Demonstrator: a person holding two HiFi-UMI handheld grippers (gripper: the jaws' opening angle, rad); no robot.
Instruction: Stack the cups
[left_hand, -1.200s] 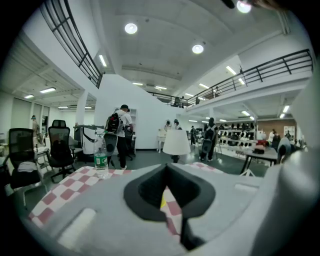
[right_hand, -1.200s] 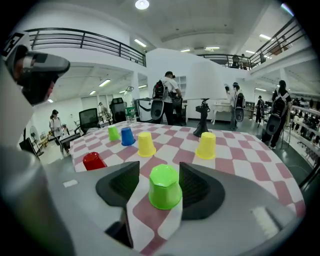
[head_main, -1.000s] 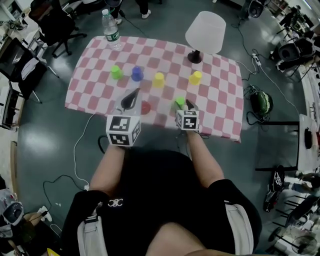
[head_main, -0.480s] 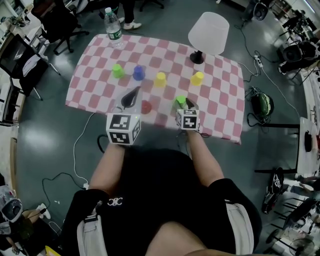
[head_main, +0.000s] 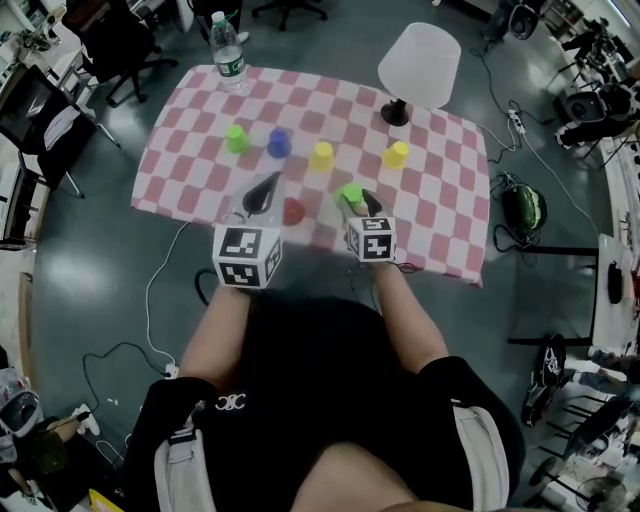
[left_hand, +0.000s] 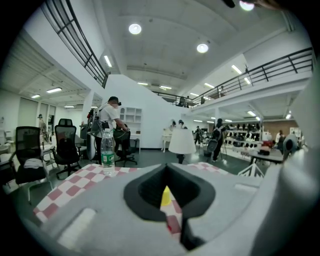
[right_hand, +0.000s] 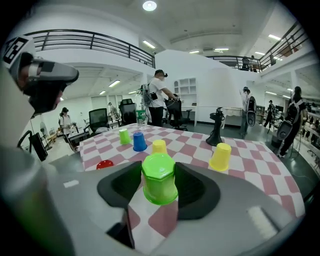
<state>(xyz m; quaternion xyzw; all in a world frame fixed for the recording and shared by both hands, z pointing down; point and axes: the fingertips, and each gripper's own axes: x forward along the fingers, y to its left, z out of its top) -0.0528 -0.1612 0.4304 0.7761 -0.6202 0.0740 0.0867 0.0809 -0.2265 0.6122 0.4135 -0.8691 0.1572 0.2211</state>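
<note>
Pinching the inverted green cup (right_hand: 159, 179) by its side walls, the right tool (head_main: 357, 204) has just been closing its jaws onto it. It carries the cup mouth-down just right of frame centre, apparently clear of the checkered desk (head_main: 440, 225), so that it can drop over another inverted cup. Likely targets stand in the row above: a second green cup (head_main: 236, 138), a blue cup (head_main: 277, 143), a yellow cup (head_main: 321, 154) nearest the held one and a further yellow cup (head_main: 396, 154). A red cup (head_main: 291, 212) sits beside the left tool (head_main: 262, 195), which waits with jaws pressed together on nothing, probably parked to leave the path free.
</note>
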